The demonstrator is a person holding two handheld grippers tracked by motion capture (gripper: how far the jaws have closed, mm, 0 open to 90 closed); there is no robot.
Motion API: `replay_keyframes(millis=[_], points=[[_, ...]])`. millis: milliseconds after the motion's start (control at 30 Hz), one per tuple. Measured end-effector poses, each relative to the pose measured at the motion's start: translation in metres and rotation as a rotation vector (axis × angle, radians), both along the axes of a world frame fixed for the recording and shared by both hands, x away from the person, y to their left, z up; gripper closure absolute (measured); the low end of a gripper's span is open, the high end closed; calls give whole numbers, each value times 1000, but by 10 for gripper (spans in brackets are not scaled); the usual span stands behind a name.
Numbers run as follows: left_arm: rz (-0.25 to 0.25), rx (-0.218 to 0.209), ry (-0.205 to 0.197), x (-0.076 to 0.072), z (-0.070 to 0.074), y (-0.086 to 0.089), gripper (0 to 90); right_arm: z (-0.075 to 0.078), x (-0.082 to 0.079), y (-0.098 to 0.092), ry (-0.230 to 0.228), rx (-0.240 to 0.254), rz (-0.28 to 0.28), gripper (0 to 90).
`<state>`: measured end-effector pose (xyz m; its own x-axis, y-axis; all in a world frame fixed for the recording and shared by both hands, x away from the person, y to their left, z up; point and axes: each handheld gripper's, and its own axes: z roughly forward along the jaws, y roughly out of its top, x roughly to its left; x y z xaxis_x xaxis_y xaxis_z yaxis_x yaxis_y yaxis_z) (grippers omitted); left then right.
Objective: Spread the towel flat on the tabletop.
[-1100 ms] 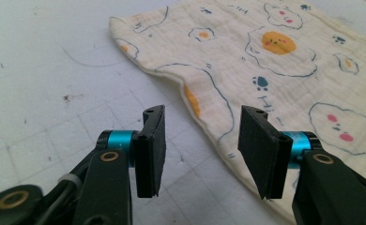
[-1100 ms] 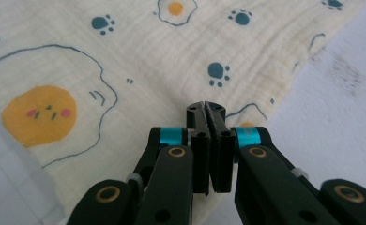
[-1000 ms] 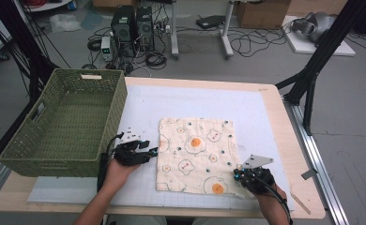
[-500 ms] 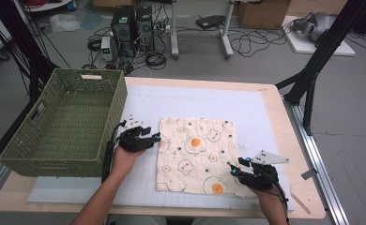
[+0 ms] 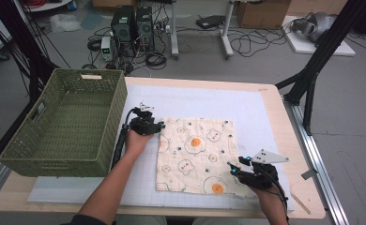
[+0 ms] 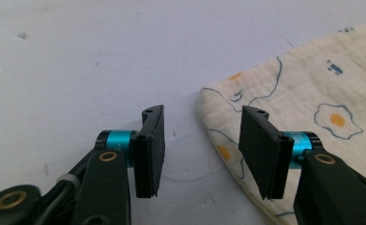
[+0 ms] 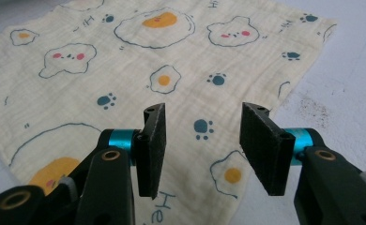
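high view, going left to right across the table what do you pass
green basket → left claw → egg-print cloth → right claw

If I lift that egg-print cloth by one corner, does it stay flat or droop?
The cloth looks thin and crinkled and lies flat on the mat, so it would probably droop and fold. Likely very light. Its textured weave should grip the pads, not slip.

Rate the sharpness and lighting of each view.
High view: even overhead light, soft throughout, cloth print readable, basket weave blurry. Left gripper view: jaws crisp, white mat flat and shadowless. Right gripper view: cloth print sharp close up, softer toward the far edge, no glare.
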<state>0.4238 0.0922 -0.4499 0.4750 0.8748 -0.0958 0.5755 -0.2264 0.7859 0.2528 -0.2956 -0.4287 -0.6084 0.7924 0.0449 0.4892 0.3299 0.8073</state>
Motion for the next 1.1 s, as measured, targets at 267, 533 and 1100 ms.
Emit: replay_keyframes(millis=[267,533,1100], points=[[-90,159,-97,-4,1,-19,864,-1,2,3,1,-9,17,503],[55,145,-101,10,4,1,791,-1,2,3,-1,-8,17,501],[7,-26,-50,-15,9,13,464,4,87,-7,-6,-38,-110,530]])
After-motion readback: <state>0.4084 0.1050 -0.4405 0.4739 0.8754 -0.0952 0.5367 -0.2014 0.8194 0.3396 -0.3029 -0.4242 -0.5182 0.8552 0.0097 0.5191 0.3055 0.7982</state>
